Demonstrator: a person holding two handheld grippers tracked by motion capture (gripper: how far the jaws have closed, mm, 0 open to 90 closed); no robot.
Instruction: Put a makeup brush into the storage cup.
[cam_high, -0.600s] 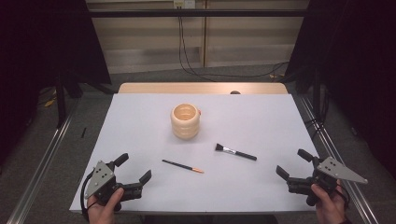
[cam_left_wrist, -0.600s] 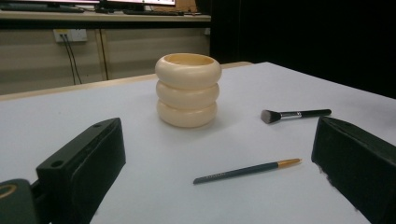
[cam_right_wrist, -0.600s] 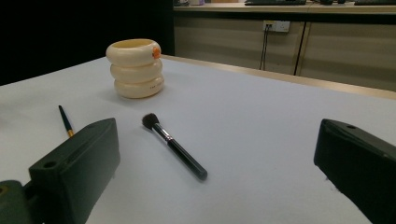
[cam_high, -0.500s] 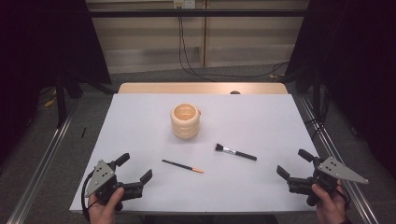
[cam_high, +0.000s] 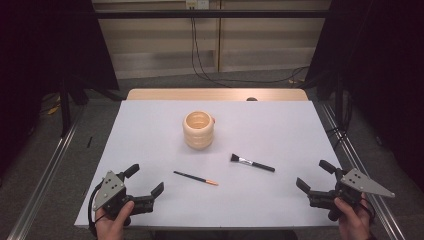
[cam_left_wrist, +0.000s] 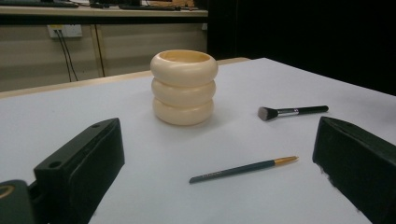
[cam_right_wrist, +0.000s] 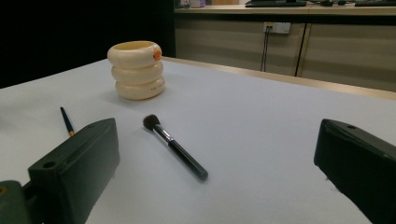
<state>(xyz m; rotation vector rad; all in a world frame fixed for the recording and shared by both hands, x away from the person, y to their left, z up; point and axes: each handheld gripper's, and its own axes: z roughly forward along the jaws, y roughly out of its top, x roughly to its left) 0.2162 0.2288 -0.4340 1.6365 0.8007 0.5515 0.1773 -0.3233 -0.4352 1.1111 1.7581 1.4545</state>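
Observation:
A cream ribbed cup (cam_high: 199, 130) (cam_left_wrist: 184, 87) (cam_right_wrist: 136, 70) stands upright in the middle of the white table (cam_high: 150, 130). In front of it lie a thin dark brush with an orange tip (cam_high: 195, 178) (cam_left_wrist: 243, 169) (cam_right_wrist: 67, 121) and, to its right, a black makeup brush (cam_high: 252, 163) (cam_left_wrist: 292, 111) (cam_right_wrist: 175, 147). My left gripper (cam_high: 145, 180) rests at the table's front left corner, open and holding nothing. Over at the front right edge my right gripper (cam_high: 315, 175) is open too, with nothing between its jaws. Both point toward the middle of the table.
A wooden strip (cam_high: 215, 94) runs along the table's far edge, with a wall and hanging cables (cam_high: 200, 45) behind. Metal rails (cam_high: 45, 170) flank the table on both sides. Dark curtains stand at left and right.

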